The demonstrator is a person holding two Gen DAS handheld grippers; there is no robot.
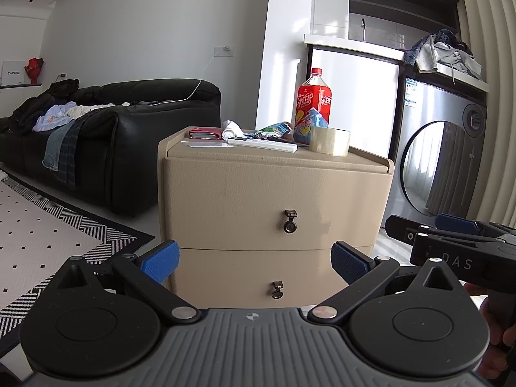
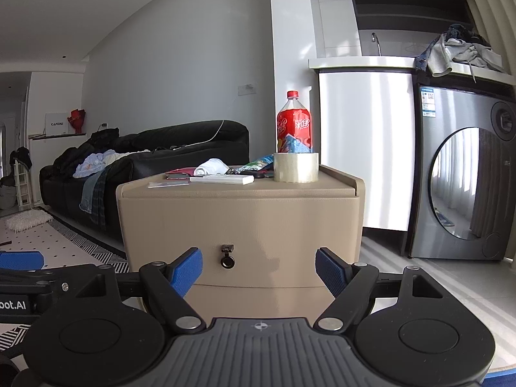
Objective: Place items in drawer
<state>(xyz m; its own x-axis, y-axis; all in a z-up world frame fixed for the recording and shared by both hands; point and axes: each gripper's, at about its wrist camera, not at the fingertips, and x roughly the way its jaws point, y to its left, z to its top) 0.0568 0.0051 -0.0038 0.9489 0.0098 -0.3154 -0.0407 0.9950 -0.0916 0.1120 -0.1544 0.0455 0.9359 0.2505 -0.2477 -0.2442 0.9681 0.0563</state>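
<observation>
A beige two-drawer nightstand stands ahead, both drawers shut, each with a small metal pull: the upper pull and the lower pull. On top lie a roll of clear tape, a red drink bottle, a white flat box, a white cloth, snack packets and a pink item. My left gripper is open and empty, short of the drawers. My right gripper is open and empty, facing the upper pull; it also shows at the right of the left wrist view.
A black sofa with clothes stands left of the nightstand, on a patterned rug. A washing machine and white cabinet stand to the right. Tiled floor lies between.
</observation>
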